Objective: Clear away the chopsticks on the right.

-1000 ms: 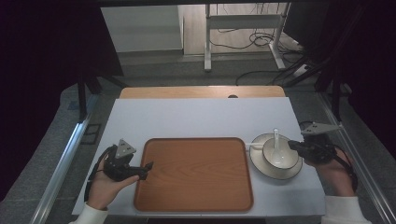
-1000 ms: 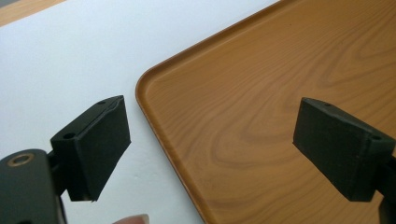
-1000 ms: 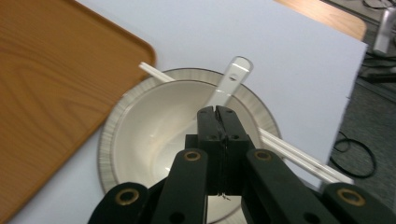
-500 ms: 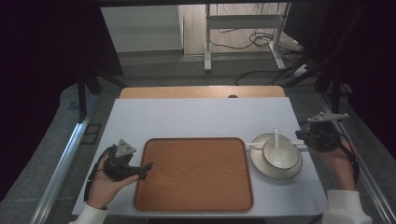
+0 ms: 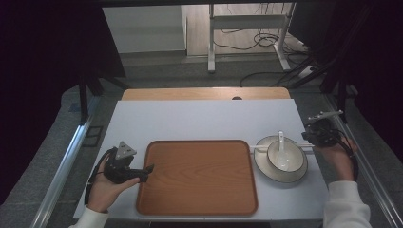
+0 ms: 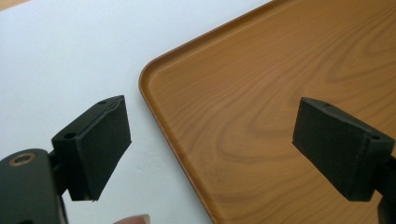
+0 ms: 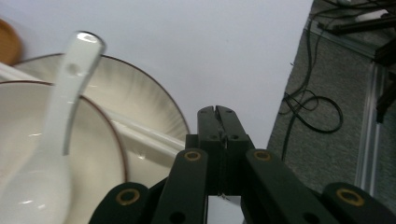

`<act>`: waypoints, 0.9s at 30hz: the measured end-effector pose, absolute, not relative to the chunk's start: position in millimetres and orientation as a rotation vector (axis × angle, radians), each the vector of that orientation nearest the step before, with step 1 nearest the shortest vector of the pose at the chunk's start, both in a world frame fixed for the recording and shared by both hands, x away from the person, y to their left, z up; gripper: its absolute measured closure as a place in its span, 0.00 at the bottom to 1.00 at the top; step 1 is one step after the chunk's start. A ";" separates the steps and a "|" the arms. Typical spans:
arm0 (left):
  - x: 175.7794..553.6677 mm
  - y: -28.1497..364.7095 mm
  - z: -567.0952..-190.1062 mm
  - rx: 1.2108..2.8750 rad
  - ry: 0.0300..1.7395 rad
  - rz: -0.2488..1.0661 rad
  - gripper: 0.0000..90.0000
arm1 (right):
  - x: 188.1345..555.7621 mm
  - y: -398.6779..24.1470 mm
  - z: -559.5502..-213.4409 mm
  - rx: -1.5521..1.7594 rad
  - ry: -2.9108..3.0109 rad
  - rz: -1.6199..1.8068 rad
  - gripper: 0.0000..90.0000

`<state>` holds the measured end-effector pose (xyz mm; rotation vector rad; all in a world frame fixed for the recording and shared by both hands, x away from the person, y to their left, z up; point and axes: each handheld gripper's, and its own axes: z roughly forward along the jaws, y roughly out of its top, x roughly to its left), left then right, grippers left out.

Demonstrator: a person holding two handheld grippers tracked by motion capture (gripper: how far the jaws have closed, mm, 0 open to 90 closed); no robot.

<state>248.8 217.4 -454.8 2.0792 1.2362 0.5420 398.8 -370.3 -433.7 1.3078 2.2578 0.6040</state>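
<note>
On the white table (image 5: 190, 118) a brown wooden tray (image 5: 197, 175) lies near the person's edge, its wood-grain floor bare. Just to the right of the tray stands a cream plate (image 5: 263, 166) with a dark rim, and on the plate sits a bowl (image 5: 292, 159) of the same ware. A white ceramic soup spoon (image 5: 281, 145) rests in the bowl, its scoop down inside and its handle rising over the far rim. A pair of white chopsticks (image 5: 259, 148) lies across the plate, passing behind the bowl, with one end reaching almost to the tray's corner.

The right gripper (image 5: 319, 133) is held at the right side of the plate, close to the near ends of the chopsticks. In the right gripper view its fingers (image 7: 223, 121) are pressed flat together with nothing between them, their tips just beside the plate's rim and the chopsticks (image 7: 140, 133).

The left gripper (image 5: 142, 173) rests at the tray's left edge. In the left gripper view its fingers (image 6: 100, 140) stand wide apart, one over the table and the other over the tray (image 6: 261, 93), holding nothing.
</note>
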 end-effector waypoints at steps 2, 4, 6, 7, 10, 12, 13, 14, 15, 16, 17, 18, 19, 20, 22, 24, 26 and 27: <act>249.3 217.5 -455.9 2.081 1.238 0.540 0.12 | 403.7 -372.4 -438.1 1.315 2.258 0.580 1.00; 249.7 217.1 -456.7 2.085 1.239 0.540 0.12 | 408.4 -375.1 -443.5 1.331 2.261 0.560 1.00; 250.1 216.4 -457.6 2.088 1.240 0.539 0.12 | 412.9 -378.9 -450.3 1.345 2.265 0.525 1.00; 250.1 216.4 -457.6 2.088 1.240 0.539 0.12 | 412.9 -378.9 -450.3 1.345 2.265 0.525 1.00; 250.5 215.8 -458.7 2.095 1.241 0.537 0.12 | 414.6 -382.7 -454.4 1.362 2.260 0.512 1.00; 250.6 215.6 -459.2 2.097 1.241 0.536 0.12 | 414.7 -383.5 -456.7 1.363 2.256 0.506 1.00; 250.7 215.5 -459.4 2.098 1.241 0.536 0.12 | 414.9 -383.8 -457.6 1.364 2.257 0.503 1.00; 250.8 215.3 -459.7 2.100 1.241 0.535 0.12 | 415.6 -384.5 -459.4 1.367 2.256 0.496 1.00; 250.9 215.2 -459.9 2.100 1.242 0.534 0.12 | 415.6 -384.5 -459.4 1.367 2.256 0.496 1.00; 251.0 214.8 -460.4 2.100 1.243 0.534 0.12 | 415.8 -384.6 -459.8 1.368 2.258 0.497 1.00; 251.0 214.7 -460.6 2.102 1.243 0.534 0.12 | 416.1 -384.8 -460.9 1.364 2.264 0.493 1.00; 251.1 214.5 -460.9 2.102 1.243 0.533 0.12 | 416.3 -385.0 -462.7 1.361 2.274 0.482 1.00; 251.1 214.4 -461.0 2.103 1.243 0.533 0.12 | 416.3 -385.0 -462.7 1.361 2.274 0.482 1.00; 251.1 214.3 -461.1 2.103 1.243 0.534 0.12 | 415.7 -385.4 -464.0 1.368 2.280 0.475 1.00; 250.8 214.3 -461.2 2.102 1.243 0.536 0.12 | 415.3 -385.8 -464.6 1.369 2.284 0.472 1.00; 250.8 214.8 -461.4 2.101 1.244 0.539 0.12 | 412.8 -387.4 -465.1 1.385 2.285 0.474 1.00; 251.0 215.6 -461.6 2.102 1.245 0.539 0.12 | 411.8 -387.6 -465.4 1.387 2.284 0.471 1.00; 251.0 215.5 -461.9 2.098 1.248 0.539 0.12 | 410.8 -388.0 -465.6 1.386 2.286 0.469 1.00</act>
